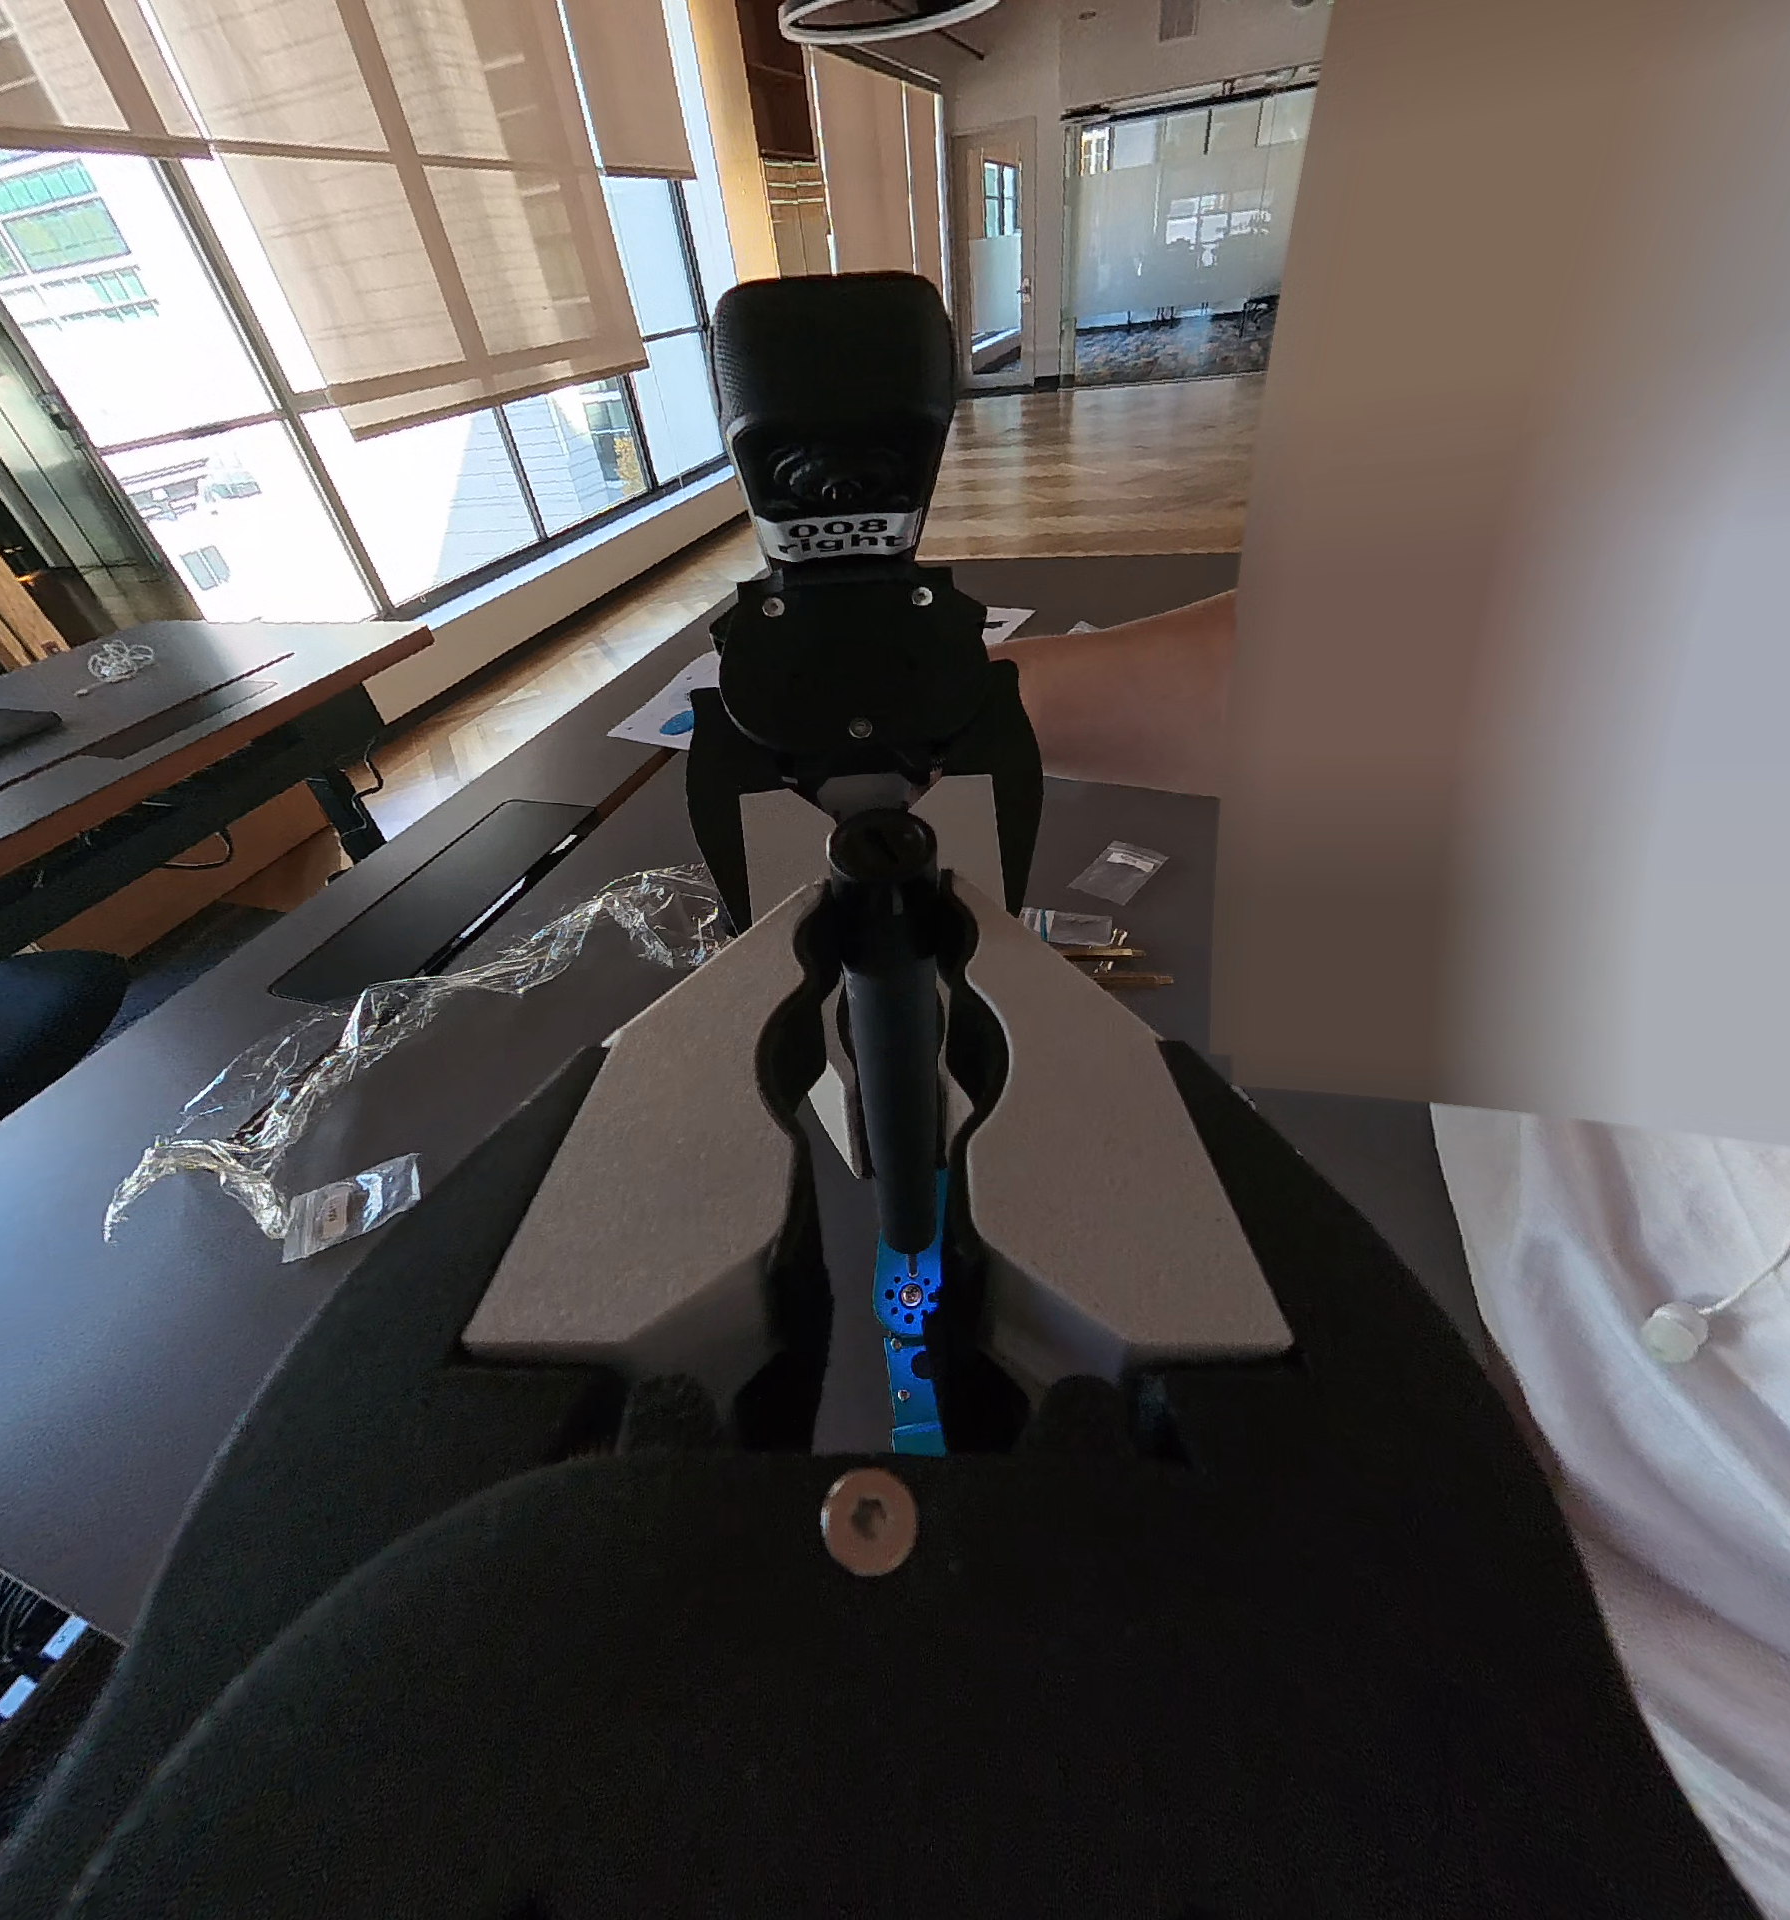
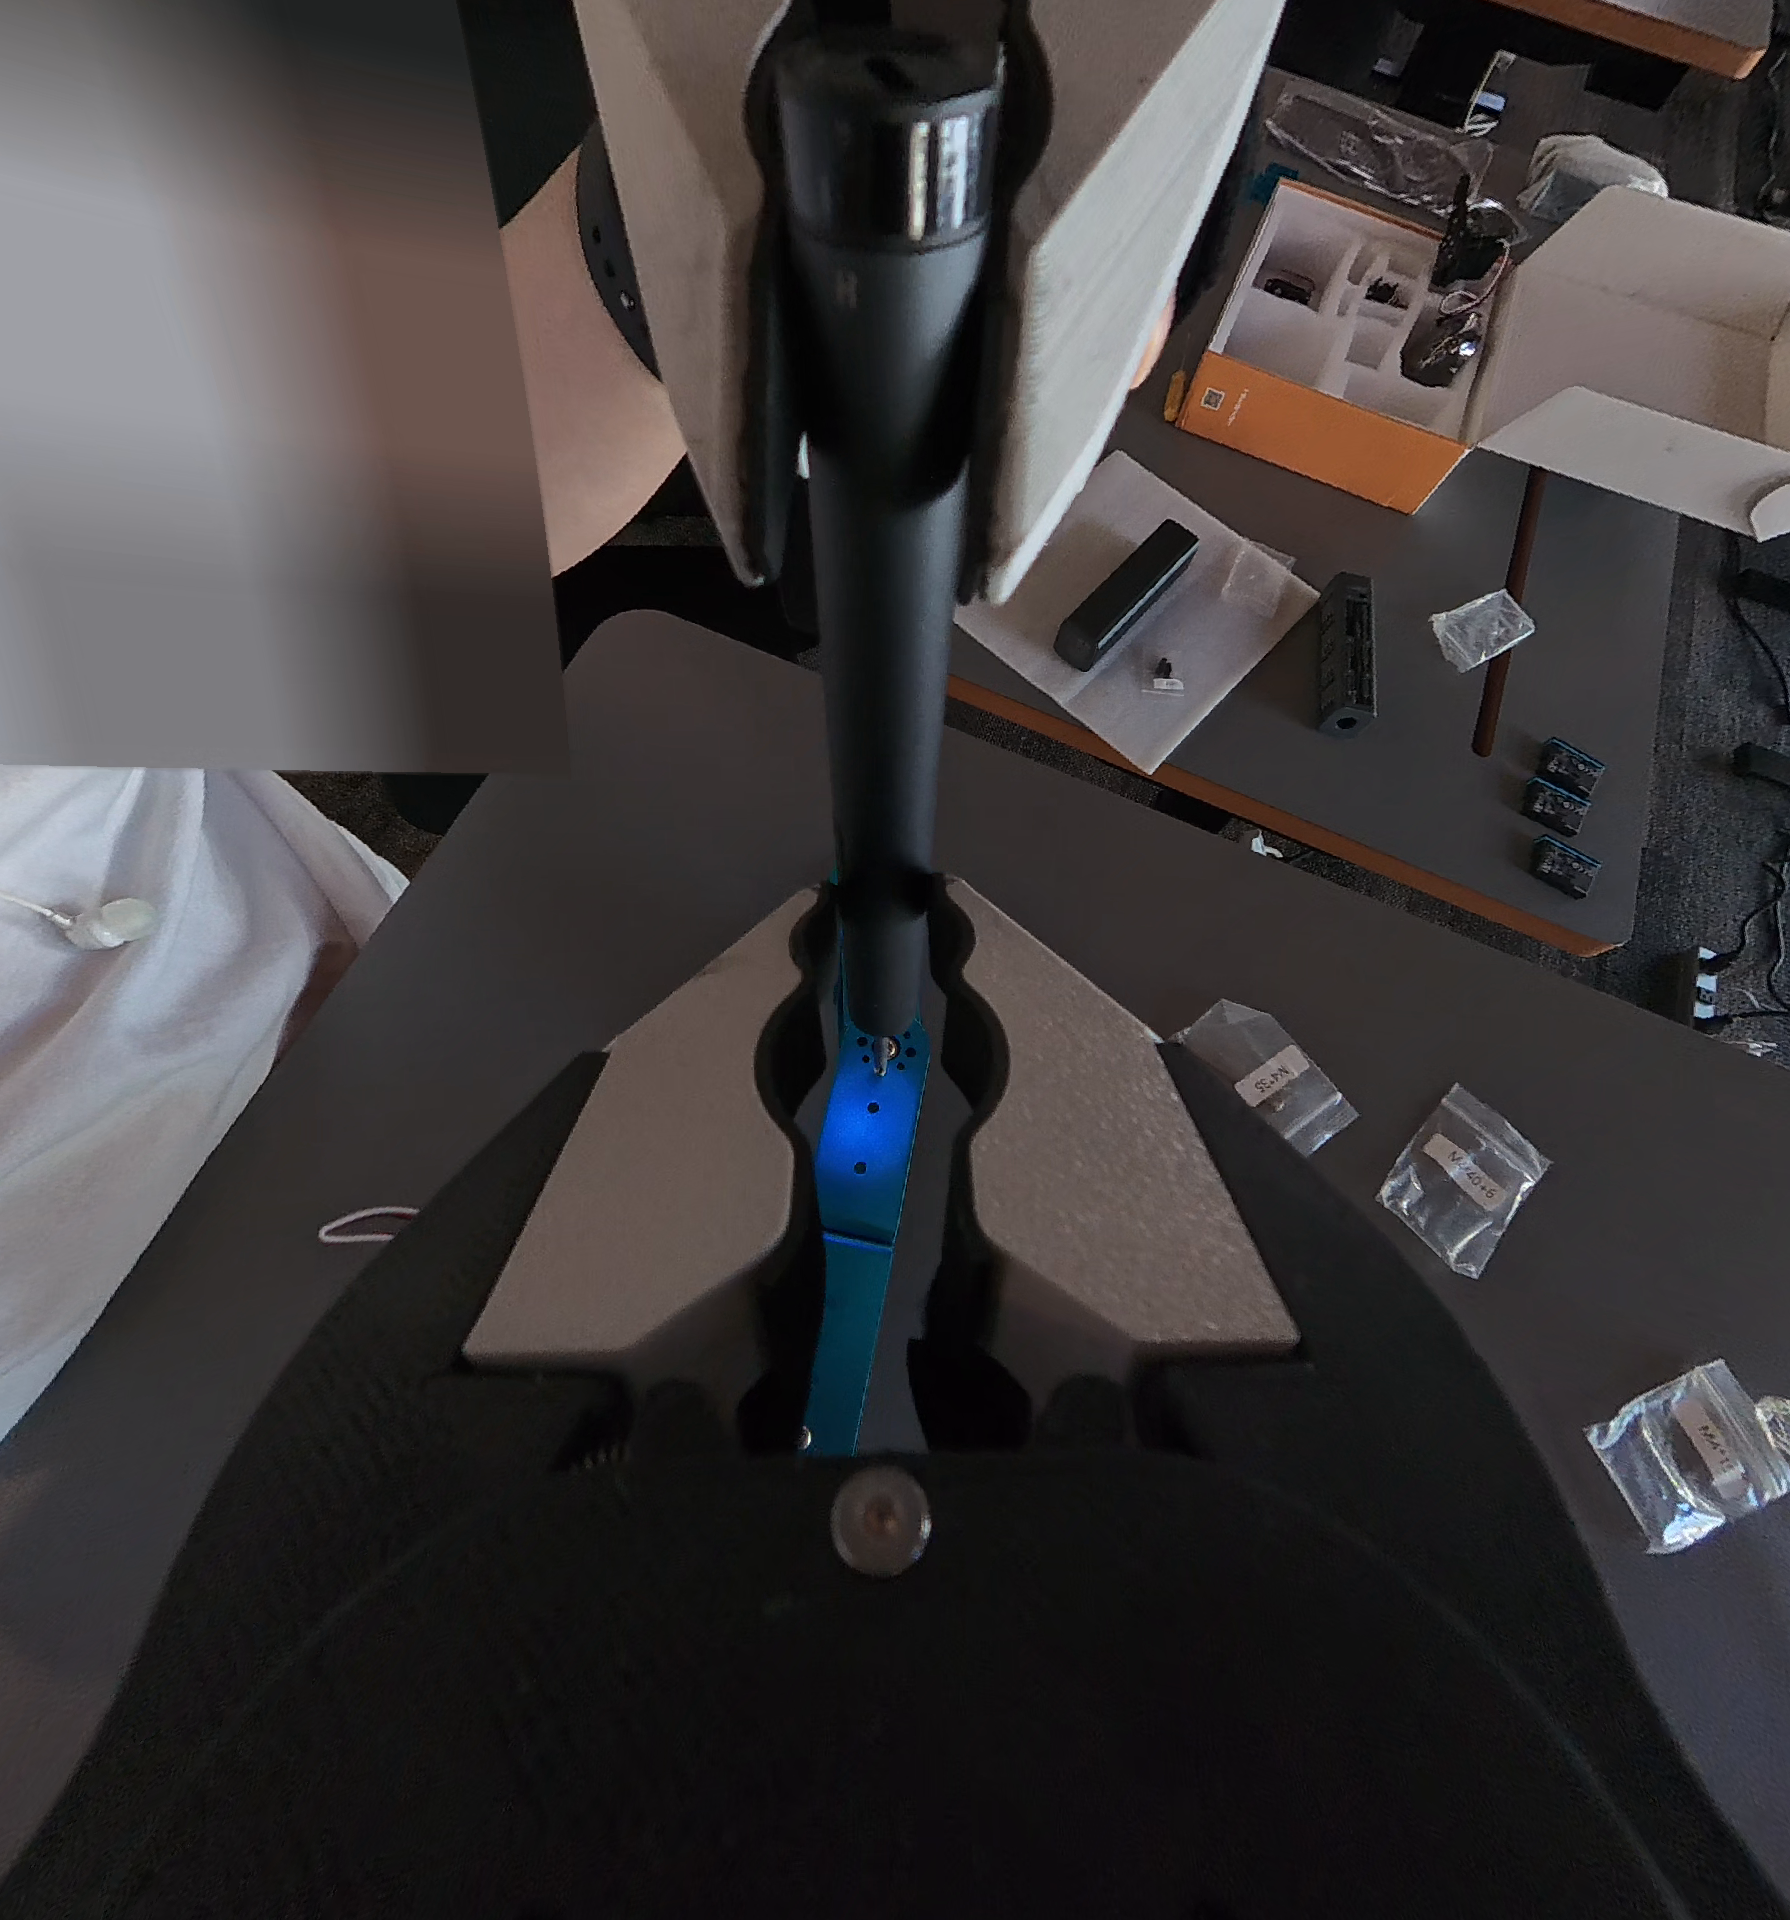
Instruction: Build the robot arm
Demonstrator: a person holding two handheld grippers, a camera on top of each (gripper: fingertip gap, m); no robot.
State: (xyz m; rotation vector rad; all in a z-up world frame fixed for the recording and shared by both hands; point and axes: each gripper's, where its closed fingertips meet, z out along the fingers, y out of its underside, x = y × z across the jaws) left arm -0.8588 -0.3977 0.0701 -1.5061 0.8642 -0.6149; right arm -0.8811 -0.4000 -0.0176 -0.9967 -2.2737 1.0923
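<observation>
Left wrist view shows your left claw [image 1: 886,1039] clamped on a black screwdriver [image 1: 896,1081], its tip set on a screw in the blue metal bracket [image 1: 906,1299]. Your right claw [image 2: 875,1039], facing the left one, is closed on that bracket [image 2: 860,1143] above the dark counter [image 2: 1234,914]. Small clear bags [image 2: 1462,1179] lie to the right, crumpled cellophane [image 1: 351,1049] to the left.

You can see an orange box [image 2: 1327,343] at the upper right, open, on a grey table [image 2: 1597,665]. Three small clear bags [image 2: 1462,1179] (each with a white label) lie lower right. Crinkly clear wrap [image 1: 371,1049] lies at the left.
</observation>
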